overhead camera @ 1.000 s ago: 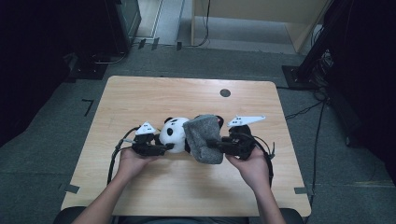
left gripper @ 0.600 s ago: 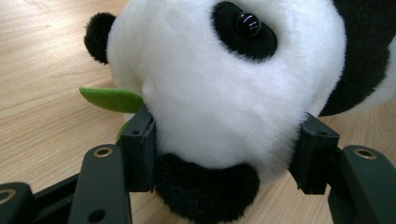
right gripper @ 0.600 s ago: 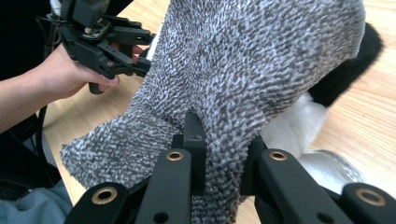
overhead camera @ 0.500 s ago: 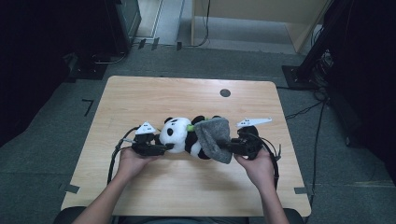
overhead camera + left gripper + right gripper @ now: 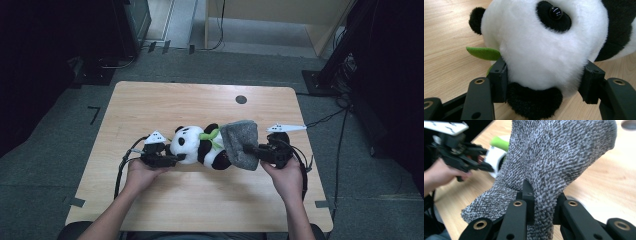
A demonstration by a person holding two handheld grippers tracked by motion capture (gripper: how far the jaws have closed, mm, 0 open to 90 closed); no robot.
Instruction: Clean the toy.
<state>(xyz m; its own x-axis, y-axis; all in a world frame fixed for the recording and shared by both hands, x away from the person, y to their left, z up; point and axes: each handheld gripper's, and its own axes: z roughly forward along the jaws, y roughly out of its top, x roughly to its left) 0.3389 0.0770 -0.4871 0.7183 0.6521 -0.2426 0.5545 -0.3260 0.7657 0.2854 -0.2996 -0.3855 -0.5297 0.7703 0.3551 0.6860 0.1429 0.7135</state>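
The plush panda (image 5: 200, 146) lies on its side near the middle of the wooden table (image 5: 165, 100), its lower half hidden under a grey knitted sock (image 5: 239, 143). The left gripper (image 5: 167, 160) clamps the panda's fluffy white head; the right gripper (image 5: 249, 149), held level, pinches the speckled sock's fabric.
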